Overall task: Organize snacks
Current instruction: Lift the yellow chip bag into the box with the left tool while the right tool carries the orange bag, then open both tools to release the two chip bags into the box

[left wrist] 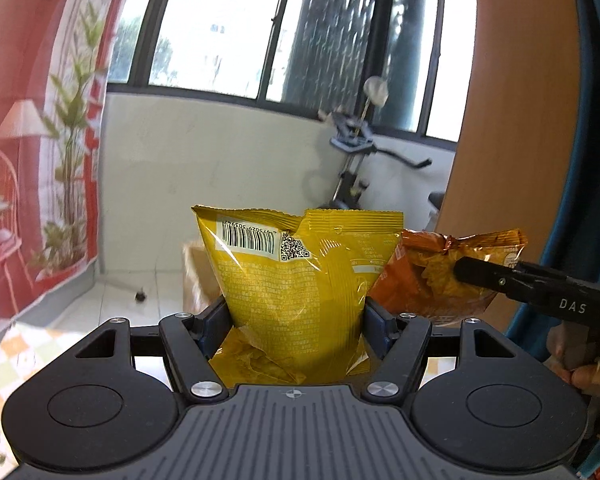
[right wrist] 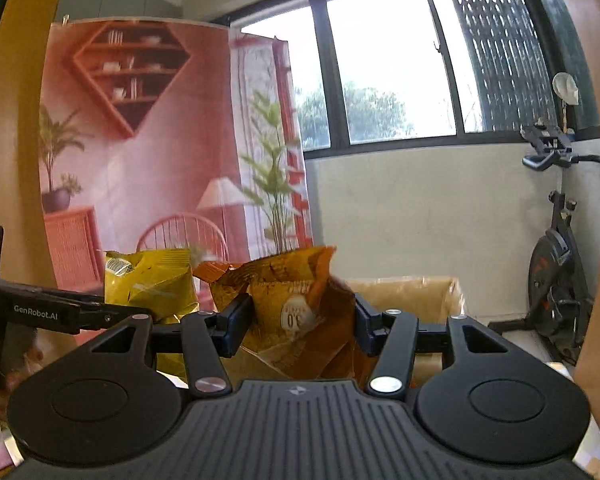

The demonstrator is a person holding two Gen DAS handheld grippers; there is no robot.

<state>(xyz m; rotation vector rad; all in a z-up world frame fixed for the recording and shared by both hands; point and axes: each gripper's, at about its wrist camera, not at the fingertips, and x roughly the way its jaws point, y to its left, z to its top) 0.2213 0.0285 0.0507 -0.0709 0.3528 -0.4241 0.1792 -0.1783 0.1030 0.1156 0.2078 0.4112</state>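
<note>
Left gripper (left wrist: 296,320) clamped on yellow chip bag (left wrist: 300,276); right gripper (right wrist: 298,326) clamped on orange chip bag (right wrist: 296,312).
Both bags held upright, side by side, near cardboard box (right wrist: 412,292); exercise bike (right wrist: 556,272) far right.

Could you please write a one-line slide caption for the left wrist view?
Left gripper holds a yellow snack bag upright, beside an orange snack bag in the right gripper.

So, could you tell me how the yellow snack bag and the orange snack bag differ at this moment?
The yellow snack bag is larger and fairly smooth; the orange snack bag is smaller and crumpled. The yellow one shows a barcode and QR code; the orange one shows a round white label. The left gripper clamps the yellow bag, the right gripper the orange. Both are held side by side.
</note>
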